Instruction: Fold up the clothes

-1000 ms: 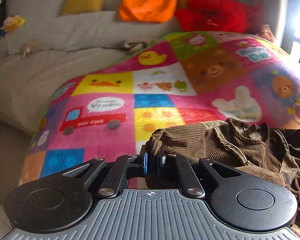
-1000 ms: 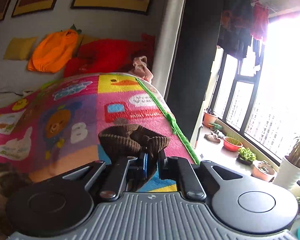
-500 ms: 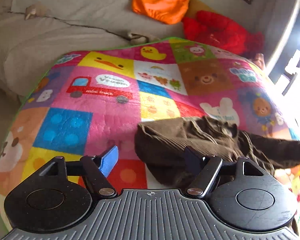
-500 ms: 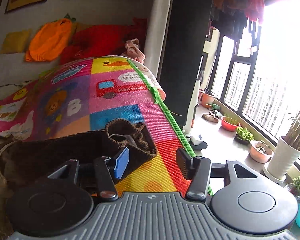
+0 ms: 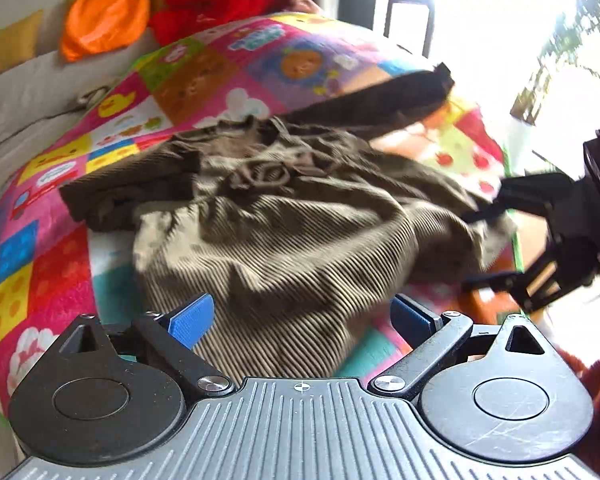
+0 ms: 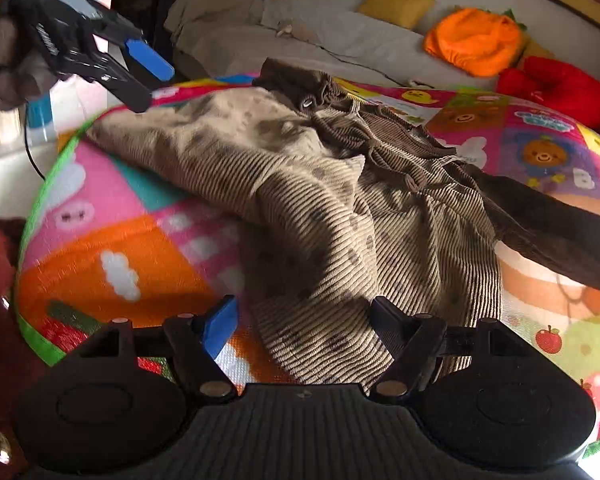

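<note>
Left gripper [image 5: 302,318]: a second ago its blue pads were pinched on a bunched corduroy cuff; its jaws have just been opening and now stand wide apart, nothing clamped, the cloth lying below and between them untouched.
Left sleeve [image 5: 128,196]: released, lying out toward the left edge of the patchwork blanket [image 5: 28,276], darker than the body.
Brown corduroy garment [image 5: 284,232]: spread across the middle of the blanket, body rumpled, collar area bunched toward the far side; hem reaches the near edge.
Right sleeve [image 6: 552,236]: also let go, stretched toward the blanket's right edge.
Right gripper [image 6: 304,322]: a second ago shut on the other cuff; its jaws have just been opening, fingers now apart over the hem, gripping nothing.
Both views: swung from the sleeve ends to the garment's body.
Meaning for the task: the sleeves look laid out, so the spreading step seems finished; the body is wrinkled and no fold is made yet. Likely next is smoothing or taking the hem.
</note>
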Available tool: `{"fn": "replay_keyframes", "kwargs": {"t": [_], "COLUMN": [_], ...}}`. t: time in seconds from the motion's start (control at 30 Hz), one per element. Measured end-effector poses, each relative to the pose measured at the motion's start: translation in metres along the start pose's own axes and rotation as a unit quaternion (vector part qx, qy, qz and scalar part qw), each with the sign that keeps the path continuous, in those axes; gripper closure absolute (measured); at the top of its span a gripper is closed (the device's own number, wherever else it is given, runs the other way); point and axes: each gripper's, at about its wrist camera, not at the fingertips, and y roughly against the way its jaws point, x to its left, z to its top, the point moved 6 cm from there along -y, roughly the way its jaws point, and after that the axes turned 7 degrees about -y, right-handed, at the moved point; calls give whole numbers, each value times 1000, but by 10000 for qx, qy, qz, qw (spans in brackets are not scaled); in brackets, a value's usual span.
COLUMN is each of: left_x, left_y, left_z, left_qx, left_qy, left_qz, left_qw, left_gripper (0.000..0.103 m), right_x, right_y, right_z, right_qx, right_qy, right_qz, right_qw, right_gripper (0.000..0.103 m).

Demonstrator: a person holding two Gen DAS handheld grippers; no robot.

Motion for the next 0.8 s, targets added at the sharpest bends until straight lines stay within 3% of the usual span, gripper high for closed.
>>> {"fn": "replay_keyframes", "kwargs": {"t": [0.03, 0.17, 0.3, 0.33, 0.37, 0.43, 0.57, 0.7, 0.8], "left_x": [-7, -9, 12, 20, 28, 45, 74, 83, 80], "left_y": [-3, -18, -25, -24, -22, -7, 49, 95, 98], "left_z": [-6, -27, -31, -28, -24, -9, 19, 16, 1], "left_qx": [119, 522, 523, 480, 435, 210, -386, -759, -872], "left_qy": [-157, -481, -694, -695, -698, -733, -540, -9, 363], "left_qz": [126, 777, 1448, 1639, 1870, 2401, 3149, 2864, 2137], "left_qw": [9997, 9944, 9856, 9829, 9789, 9677, 9468, 9551, 9723], "left_gripper": [4, 4, 2, 2, 2, 2, 3, 2, 0], "right_x": [-2, -12, -24, -25, -27, -33, -61, -72, -66], "right_y": [2, 11, 21, 19, 17, 14, 53, 89, 93], "right_z": [-1, -10, -24, -25, -25, -18, 26, 33, 11], "right_qx": [-119, -186, -273, -323, -346, -287, -979, -1121, -766], "right_qy": [59, 417, 556, 560, 549, 326, -490, -836, -760], "right_qz": [-129, -745, -1253, -1353, -1440, -1463, -1317, -1122, -1120], "right_qw": [9998, 9962, 9902, 9887, 9874, 9883, 9852, 9838, 9878], "right_gripper": [20, 18, 18, 22, 54, 99, 99, 99, 99]}}
